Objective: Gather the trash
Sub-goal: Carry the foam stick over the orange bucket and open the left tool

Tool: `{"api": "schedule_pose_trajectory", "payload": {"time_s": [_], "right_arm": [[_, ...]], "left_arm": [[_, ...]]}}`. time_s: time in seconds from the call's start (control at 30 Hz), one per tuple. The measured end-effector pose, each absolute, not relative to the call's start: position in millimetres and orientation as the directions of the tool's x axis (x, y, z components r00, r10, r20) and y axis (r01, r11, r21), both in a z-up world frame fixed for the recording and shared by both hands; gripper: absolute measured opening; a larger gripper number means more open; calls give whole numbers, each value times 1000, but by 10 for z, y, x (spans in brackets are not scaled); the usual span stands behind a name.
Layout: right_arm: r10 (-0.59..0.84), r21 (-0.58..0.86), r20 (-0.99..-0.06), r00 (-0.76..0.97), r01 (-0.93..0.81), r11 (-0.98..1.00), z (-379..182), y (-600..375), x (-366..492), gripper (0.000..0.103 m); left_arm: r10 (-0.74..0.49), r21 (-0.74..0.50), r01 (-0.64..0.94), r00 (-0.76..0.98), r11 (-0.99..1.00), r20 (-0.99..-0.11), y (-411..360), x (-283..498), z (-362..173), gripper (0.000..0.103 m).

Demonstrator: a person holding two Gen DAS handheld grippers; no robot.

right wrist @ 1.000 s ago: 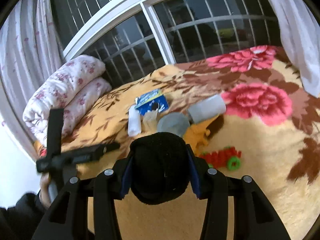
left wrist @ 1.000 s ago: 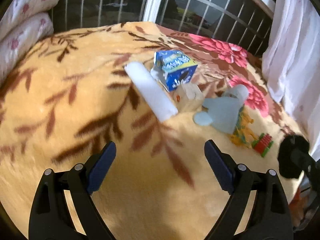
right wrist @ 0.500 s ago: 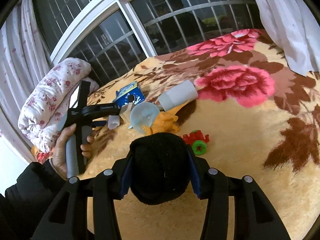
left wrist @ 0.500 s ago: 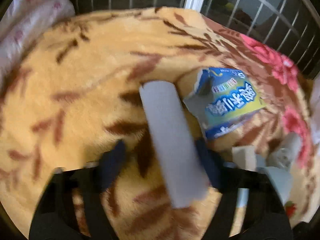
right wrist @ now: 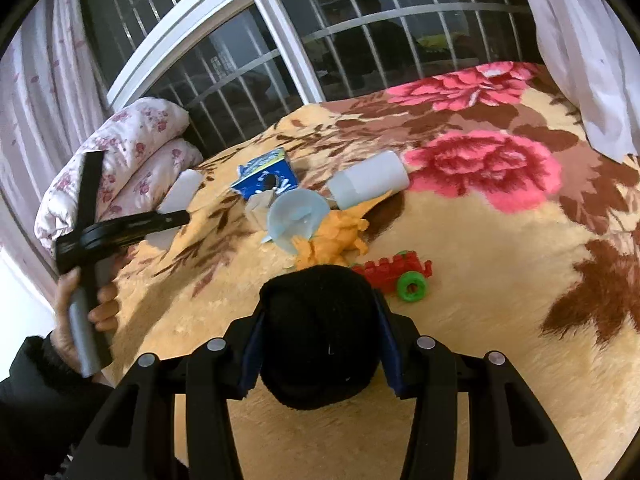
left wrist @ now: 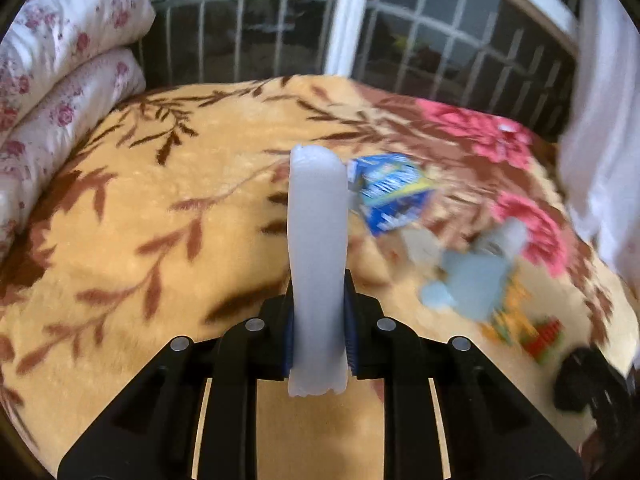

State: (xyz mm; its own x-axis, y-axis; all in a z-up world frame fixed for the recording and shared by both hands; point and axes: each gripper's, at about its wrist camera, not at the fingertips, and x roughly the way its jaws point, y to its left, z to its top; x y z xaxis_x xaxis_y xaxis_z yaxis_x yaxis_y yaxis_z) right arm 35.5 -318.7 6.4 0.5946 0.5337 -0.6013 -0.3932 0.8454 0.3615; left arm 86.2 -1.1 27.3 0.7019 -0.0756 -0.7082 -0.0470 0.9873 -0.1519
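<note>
Trash on the bed is being gathered: the left gripper (left wrist: 318, 320) is closing its jaws on a long white squashed foam tube (left wrist: 318, 248), pinching it near its lower end so it is sticking up above the yellow floral plush blanket (left wrist: 160, 200). The right gripper (right wrist: 320, 340) is clamping a black fuzzy bundle (right wrist: 320, 332). Beyond it, a torn blue carton (right wrist: 266, 178), pale blue funnel (right wrist: 298, 216), white plastic bottle (right wrist: 370, 184), orange toy dinosaur (right wrist: 332, 240) and red block toy (right wrist: 396, 274) are lying clustered on the blanket.
</note>
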Motion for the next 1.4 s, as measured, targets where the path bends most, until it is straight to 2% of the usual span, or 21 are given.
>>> {"api": "schedule_pose_trajectory", "payload": {"time_s": [0.23, 0.4, 0.57, 0.8, 0.97, 1.1, 1.27, 1.4], "right_arm": [[564, 334, -580, 587, -460, 822, 90, -3081, 75, 48], [584, 319, -569, 580, -499, 806, 68, -3057, -332, 48], [598, 331, -572, 561, -510, 794, -6, -3108, -841, 48], [576, 335, -656, 489, -495, 802, -238, -3172, -1344, 48], [501, 317, -771, 393, -445, 838, -513, -3101, -1377, 48], [419, 298, -863, 282, -386, 873, -826, -2967, -1277, 48], [412, 346, -895, 169, -319, 882, -1264, -2851, -1157, 49], [400, 364, -909, 122, -239, 900, -1607, -2866, -1112, 49]], "left_arm": [[-178, -136, 117, 736, 984, -653, -357, -96, 375, 18], [-204, -71, 208, 736, 976, -646, -582, -653, 284, 18], [-282, -40, 339, 703, 940, -653, -794, -1199, 134, 18], [-332, -51, 442, 587, 896, -738, -923, -1631, -295, 18], [-342, -109, 479, 433, 871, -834, -983, -1638, -745, 19], [-295, -139, 445, 305, 885, -905, -1030, -1490, -1153, 19], [-265, -178, 399, 176, 900, -948, -1114, -1270, -1613, 19], [-214, -152, 394, 116, 906, -970, -1211, -1231, -1918, 19]]}}
